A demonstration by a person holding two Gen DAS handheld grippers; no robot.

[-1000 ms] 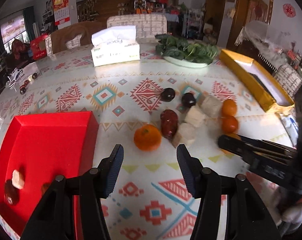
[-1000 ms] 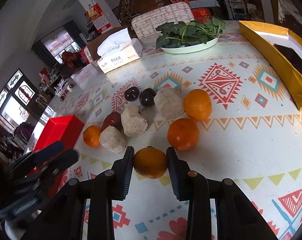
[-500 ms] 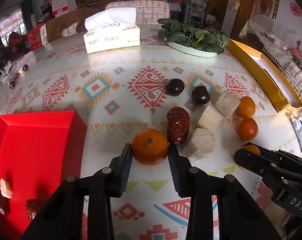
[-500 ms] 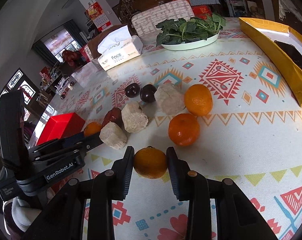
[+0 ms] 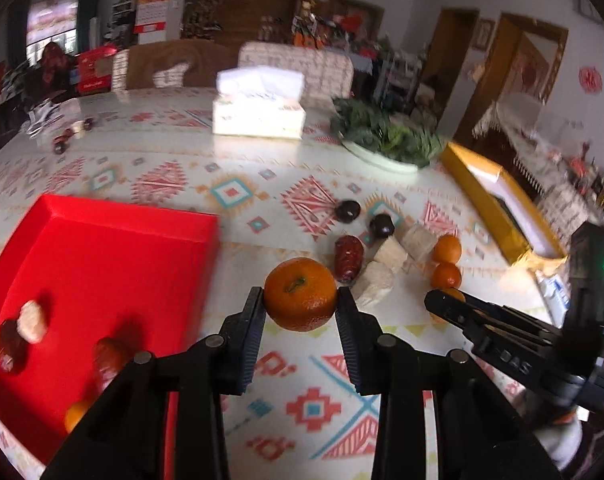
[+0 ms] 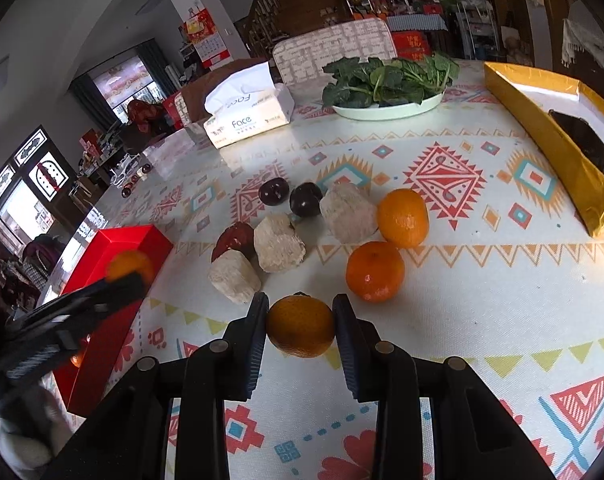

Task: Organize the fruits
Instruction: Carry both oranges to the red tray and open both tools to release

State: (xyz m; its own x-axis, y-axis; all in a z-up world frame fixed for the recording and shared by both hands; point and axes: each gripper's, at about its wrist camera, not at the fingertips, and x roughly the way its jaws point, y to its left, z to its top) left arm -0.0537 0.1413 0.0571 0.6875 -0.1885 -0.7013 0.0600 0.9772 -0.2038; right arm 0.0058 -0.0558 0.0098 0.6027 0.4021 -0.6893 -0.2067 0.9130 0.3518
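My left gripper (image 5: pixel 300 307) is shut on a tangerine (image 5: pixel 300 294) and holds it above the table, just right of the red tray (image 5: pixel 102 256). The tray holds several fruits at its left and front. My right gripper (image 6: pixel 300 326) is shut on another tangerine (image 6: pixel 300 332) low over the tablecloth. Ahead of it lie two tangerines (image 6: pixel 375 271), three pale chunks (image 6: pixel 278 243), a red date (image 6: pixel 232 238) and two dark plums (image 6: pixel 305 199). The left gripper with its tangerine (image 6: pixel 129 266) shows at the left of the right wrist view, over the tray (image 6: pixel 114 240).
A tissue box (image 6: pixel 246 110) and a plate of greens (image 6: pixel 387 92) stand at the back. A long gold box (image 6: pixel 557 136) lies along the right. The right gripper's body (image 5: pixel 513 340) is at the right of the left wrist view.
My left gripper closed on the tangerine, lifted it and moved left toward the red tray. My right gripper stayed shut on its tangerine, almost still.
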